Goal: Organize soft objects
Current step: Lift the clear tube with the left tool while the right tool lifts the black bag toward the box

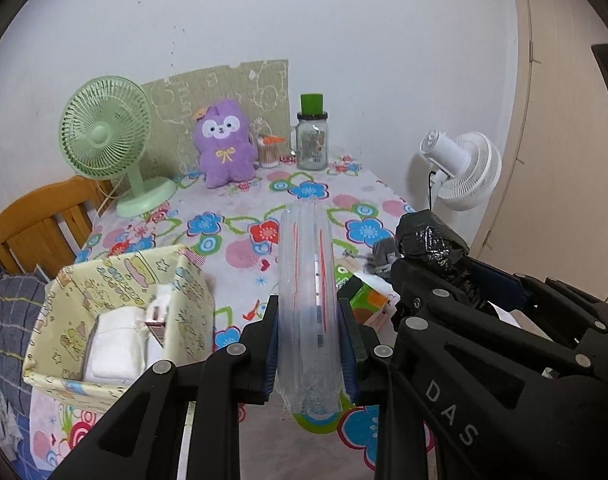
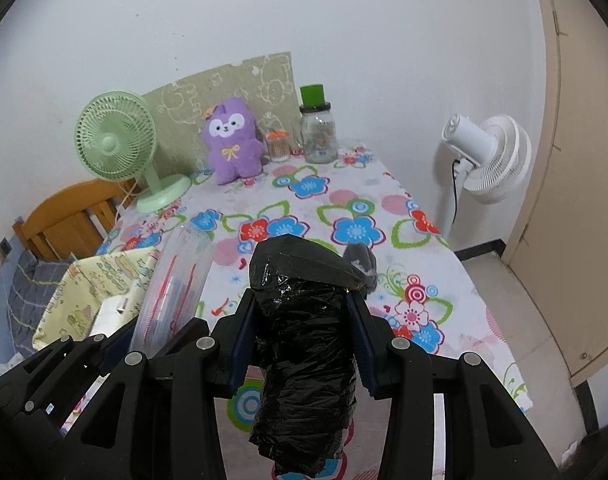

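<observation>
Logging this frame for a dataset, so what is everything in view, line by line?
Roll of clear bags: 1, transparent with red marks, held upright in left gripper.
Roll of black bags: 1, black, held in right gripper.
Box: 1, pale yellow, table's left, white packs inside.
Plush toy: 1, purple, table's back.
Desk fan: 1, green, back left.
Jar: 1, clear, green lid, back.
Standing fan: 1, white, beside table.
Table: 1, flowered cloth.
Left gripper: fingers closed.
Right gripper: fingers closed.

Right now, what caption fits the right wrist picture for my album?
Right gripper clamps a crinkly black plastic bag roll above the flowery tablecloth.
</observation>
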A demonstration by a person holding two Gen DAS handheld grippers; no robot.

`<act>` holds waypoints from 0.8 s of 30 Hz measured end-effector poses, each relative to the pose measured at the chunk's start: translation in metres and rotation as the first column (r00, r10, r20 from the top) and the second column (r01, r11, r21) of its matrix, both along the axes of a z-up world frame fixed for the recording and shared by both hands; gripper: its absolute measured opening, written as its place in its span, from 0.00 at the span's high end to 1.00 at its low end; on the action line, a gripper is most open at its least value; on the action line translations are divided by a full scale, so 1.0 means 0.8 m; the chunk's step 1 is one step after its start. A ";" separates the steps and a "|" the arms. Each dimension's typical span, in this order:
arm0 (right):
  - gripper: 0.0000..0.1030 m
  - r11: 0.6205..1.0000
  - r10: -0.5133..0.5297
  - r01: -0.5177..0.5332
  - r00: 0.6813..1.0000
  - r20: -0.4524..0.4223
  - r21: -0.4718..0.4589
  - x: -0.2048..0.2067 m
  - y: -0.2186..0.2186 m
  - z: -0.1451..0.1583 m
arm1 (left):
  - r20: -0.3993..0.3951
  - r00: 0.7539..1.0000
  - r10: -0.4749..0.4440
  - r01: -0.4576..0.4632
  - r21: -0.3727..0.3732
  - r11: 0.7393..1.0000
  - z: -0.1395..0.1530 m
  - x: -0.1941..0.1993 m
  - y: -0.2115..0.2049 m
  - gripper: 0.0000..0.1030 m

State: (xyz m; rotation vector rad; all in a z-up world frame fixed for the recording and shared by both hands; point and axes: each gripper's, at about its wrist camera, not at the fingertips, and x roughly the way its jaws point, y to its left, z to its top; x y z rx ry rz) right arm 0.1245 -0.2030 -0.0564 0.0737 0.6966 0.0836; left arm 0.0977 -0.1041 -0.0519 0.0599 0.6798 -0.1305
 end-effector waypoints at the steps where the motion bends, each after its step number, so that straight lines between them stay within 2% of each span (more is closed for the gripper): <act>1: 0.54 1.000 0.000 0.000 1.000 0.007 -0.002 -0.003 0.002 0.004 | 0.007 1.000 0.000 0.000 -0.001 1.000 0.003 -0.002 0.001 0.75; 24: 0.54 0.998 0.020 -0.016 0.998 0.057 -0.058 -0.035 0.072 0.049 | 0.054 0.999 0.011 -0.009 -0.028 1.000 0.041 -0.030 0.067 0.75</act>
